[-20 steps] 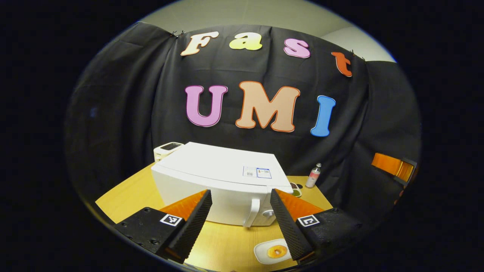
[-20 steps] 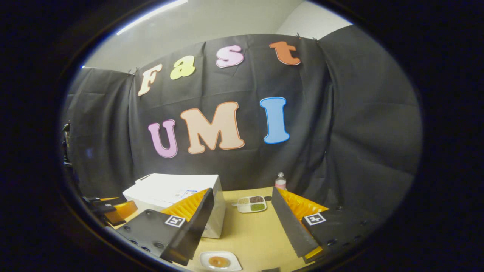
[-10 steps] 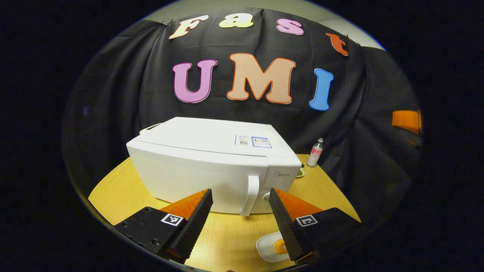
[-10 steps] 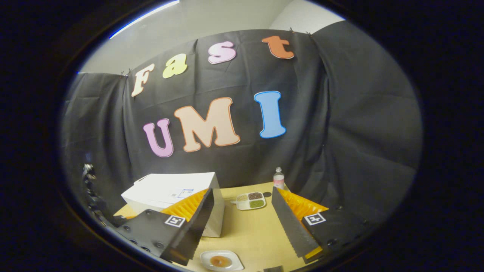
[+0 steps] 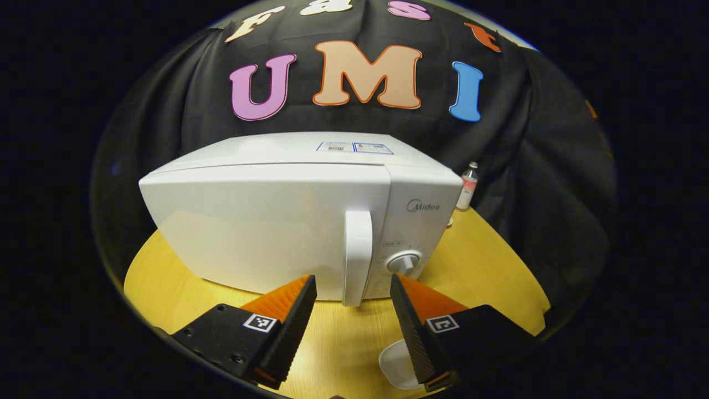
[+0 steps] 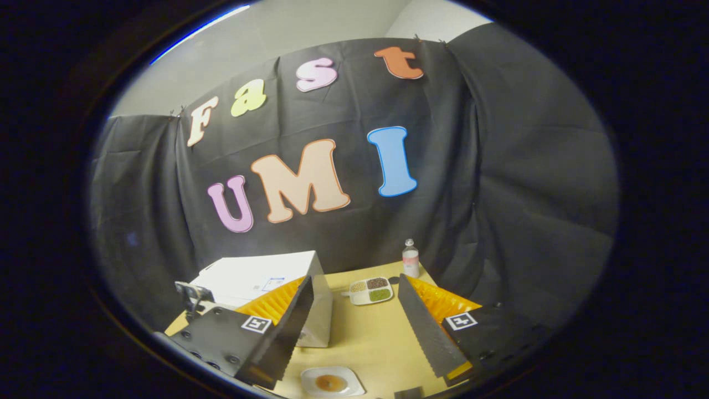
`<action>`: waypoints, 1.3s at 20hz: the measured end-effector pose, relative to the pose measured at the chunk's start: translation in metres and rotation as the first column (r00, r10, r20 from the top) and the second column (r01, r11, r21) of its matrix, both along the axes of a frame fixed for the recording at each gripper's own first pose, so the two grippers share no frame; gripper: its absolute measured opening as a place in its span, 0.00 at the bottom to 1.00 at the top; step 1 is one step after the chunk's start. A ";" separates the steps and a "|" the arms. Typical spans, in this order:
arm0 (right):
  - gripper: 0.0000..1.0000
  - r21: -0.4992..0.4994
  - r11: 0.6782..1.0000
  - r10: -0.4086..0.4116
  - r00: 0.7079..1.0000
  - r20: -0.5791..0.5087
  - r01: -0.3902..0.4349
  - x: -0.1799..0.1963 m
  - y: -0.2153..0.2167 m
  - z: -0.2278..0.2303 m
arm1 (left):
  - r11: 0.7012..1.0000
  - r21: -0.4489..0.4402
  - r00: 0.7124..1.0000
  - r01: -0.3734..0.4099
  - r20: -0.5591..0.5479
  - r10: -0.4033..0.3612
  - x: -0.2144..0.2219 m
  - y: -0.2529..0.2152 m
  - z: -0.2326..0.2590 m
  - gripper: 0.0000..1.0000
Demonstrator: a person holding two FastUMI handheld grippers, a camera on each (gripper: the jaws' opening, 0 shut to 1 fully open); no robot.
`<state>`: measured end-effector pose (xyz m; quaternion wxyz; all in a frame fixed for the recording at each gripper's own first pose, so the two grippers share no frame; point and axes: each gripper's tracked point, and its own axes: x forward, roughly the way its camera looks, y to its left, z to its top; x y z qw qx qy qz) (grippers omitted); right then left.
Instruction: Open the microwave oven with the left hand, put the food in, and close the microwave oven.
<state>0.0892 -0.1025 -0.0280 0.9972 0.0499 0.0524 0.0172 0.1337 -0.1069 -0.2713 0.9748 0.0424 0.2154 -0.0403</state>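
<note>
Facing: left gripper [image 5: 353, 285] points at the closed microwave oven [image 5: 288, 210] on the table [image 5: 487, 260].
Left jaws: spread apart, holding nothing; door handle [image 5: 357, 255] stands just beyond the gap between them.
Right gripper [image 6: 355, 288]: jaws apart, holding nothing.
Food: plate [image 6: 332, 382] with food [image 6: 330, 382] lies below the right gripper, beside the oven.

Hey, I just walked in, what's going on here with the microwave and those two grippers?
A person holds a gripper in each hand at a yellow table. The left gripper is open and lined up with the door handle of the white microwave, whose door is shut; it is not yet gripping. The right gripper is open, above the plate of food near the table's front edge. A sectioned snack tray and small bottle sit farther back.
</note>
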 end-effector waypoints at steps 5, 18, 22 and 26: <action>0.92 -0.013 0.999 -0.029 1.000 0.003 0.029 -0.004 -0.013 0.000 | 1.000 0.021 0.998 0.013 -0.066 -0.011 0.010 0.005 -0.030 0.71; 0.92 -0.022 0.999 -0.034 0.999 -0.017 0.034 -0.017 -0.013 -0.012 | 0.999 0.045 0.998 0.025 -0.050 -0.023 0.026 0.002 -0.036 0.28; 0.92 -0.039 0.999 -0.036 0.999 -0.034 0.035 -0.023 -0.011 -0.019 | 1.000 0.027 0.999 0.011 -0.048 -0.009 0.025 0.002 -0.037 0.19; 0.92 -0.040 0.999 -0.024 0.998 -0.051 0.022 -0.032 -0.002 -0.028 | 1.000 -0.005 1.000 0.005 -0.026 -0.005 0.024 0.002 -0.035 0.11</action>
